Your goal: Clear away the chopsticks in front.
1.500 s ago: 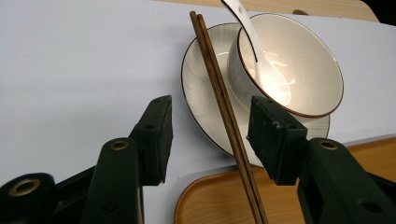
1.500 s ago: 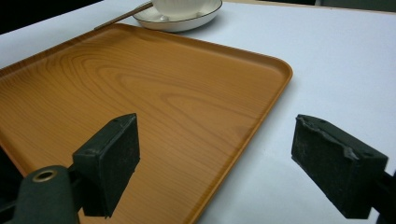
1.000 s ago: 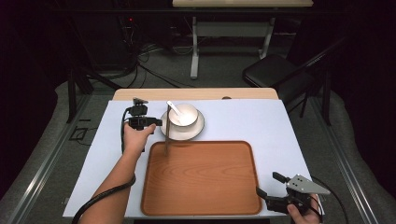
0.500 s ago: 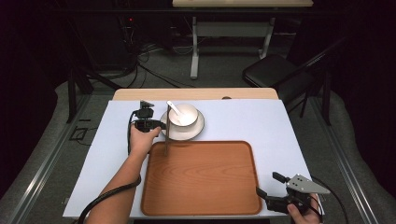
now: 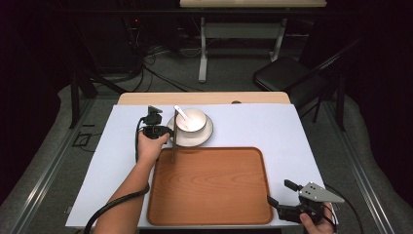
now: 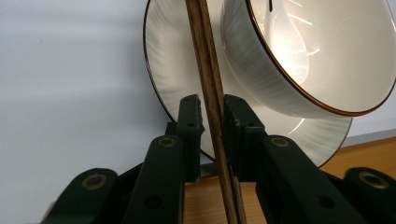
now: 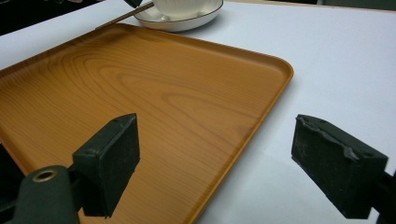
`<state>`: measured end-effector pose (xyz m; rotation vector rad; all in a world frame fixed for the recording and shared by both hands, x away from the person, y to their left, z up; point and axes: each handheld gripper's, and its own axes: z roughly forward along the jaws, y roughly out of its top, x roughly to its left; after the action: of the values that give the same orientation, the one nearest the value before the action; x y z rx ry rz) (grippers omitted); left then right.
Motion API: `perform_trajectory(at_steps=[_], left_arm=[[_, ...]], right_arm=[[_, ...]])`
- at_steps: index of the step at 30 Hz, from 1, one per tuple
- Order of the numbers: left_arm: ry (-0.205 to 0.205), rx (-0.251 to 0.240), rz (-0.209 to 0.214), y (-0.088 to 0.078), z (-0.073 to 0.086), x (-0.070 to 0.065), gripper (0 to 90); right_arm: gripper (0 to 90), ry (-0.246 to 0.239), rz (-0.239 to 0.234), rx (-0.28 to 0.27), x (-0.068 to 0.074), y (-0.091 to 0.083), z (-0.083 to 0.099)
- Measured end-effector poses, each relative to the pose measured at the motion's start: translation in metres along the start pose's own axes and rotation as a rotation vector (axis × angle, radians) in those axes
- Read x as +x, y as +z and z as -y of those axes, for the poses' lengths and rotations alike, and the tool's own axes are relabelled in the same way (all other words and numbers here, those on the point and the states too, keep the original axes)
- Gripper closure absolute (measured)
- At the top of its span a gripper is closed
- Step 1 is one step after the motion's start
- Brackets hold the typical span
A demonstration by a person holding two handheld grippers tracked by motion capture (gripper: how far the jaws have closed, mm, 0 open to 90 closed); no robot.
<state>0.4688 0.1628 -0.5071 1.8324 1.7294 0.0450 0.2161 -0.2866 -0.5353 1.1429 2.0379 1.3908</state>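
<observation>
A pair of dark wooden chopsticks (image 6: 210,93) stands between the jaws of my left gripper (image 6: 212,105). The jaws have just been closing and their pads now press on the sticks. From above, the left gripper (image 5: 164,131) sits at the left rim of a white plate (image 5: 207,134), with the chopsticks (image 5: 173,148) reaching toward the tray. On the plate (image 6: 173,60) rests a white bowl (image 5: 192,121) holding a white spoon (image 5: 180,112). My right gripper (image 5: 279,192) rests open at the near right corner of the wooden tray (image 5: 209,185), nothing between its pads (image 7: 112,163).
A white mat (image 5: 272,131) covers the table, and the tray (image 7: 140,84) has nothing on it. Beyond the table's far wooden edge (image 5: 204,98) are a black chair (image 5: 287,78), a table leg and floor cables.
The left hand has edged slightly right toward the plate, and its forearm has swung in over the tray's left edge. The right gripper has stayed put.
</observation>
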Motion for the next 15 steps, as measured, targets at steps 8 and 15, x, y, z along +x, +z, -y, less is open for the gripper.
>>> perform_trajectory(at_steps=[8,15], left_arm=[[-0.020,0.029,0.000,0.0020,-0.0030,-0.0013,79.6],[-0.051,0.049,-0.010,0.0034,-0.0073,-0.0012,82.3]], right_arm=[[15.1,0.001,0.000,0.000,0.0001,-0.0001,0.0001],[15.1,-0.003,0.001,-0.002,0.0000,-0.0006,0.0000]])
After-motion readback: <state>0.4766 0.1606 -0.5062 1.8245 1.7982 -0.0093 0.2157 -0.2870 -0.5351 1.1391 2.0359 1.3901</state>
